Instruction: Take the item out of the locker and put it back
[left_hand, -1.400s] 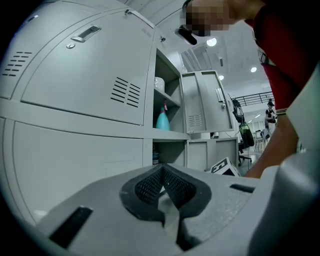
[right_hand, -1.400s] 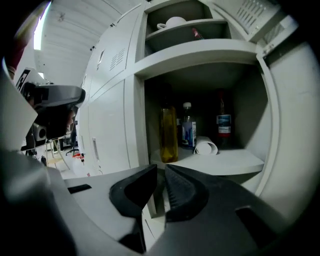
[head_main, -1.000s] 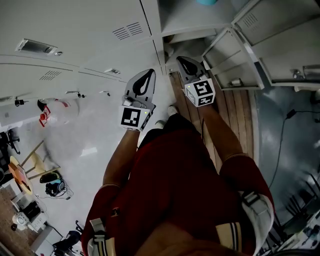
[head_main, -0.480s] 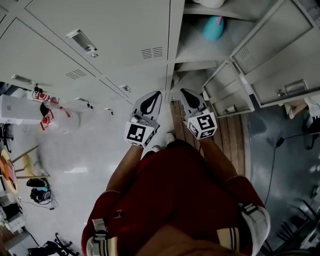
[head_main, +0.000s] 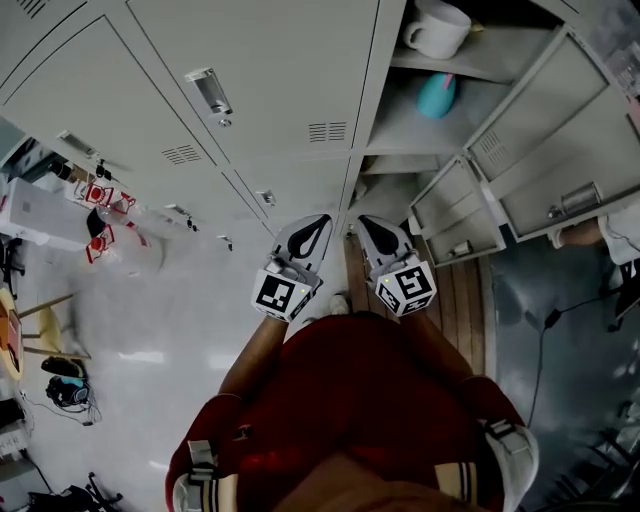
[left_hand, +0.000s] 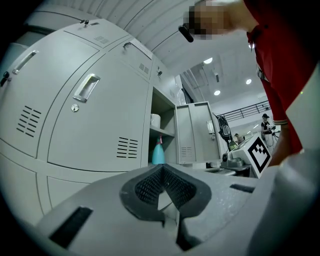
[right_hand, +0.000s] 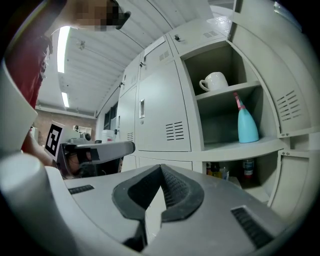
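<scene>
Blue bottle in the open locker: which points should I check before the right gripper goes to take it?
1. Locker door open: ok.
2. Blue bottle upright on its shelf: ok.
3. Right gripper empty: ok.
4. Right jaws apart for grasping: not ok, they are together.
5. Left gripper empty, jaws together: ok.
6. White mug stands higher, apart from the bottle: ok.

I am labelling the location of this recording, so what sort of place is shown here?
Likely a locker area in a workshop or lab: grey metal lockers, one open with a white mug and blue bottle on shelves, a cable on the floor.
</scene>
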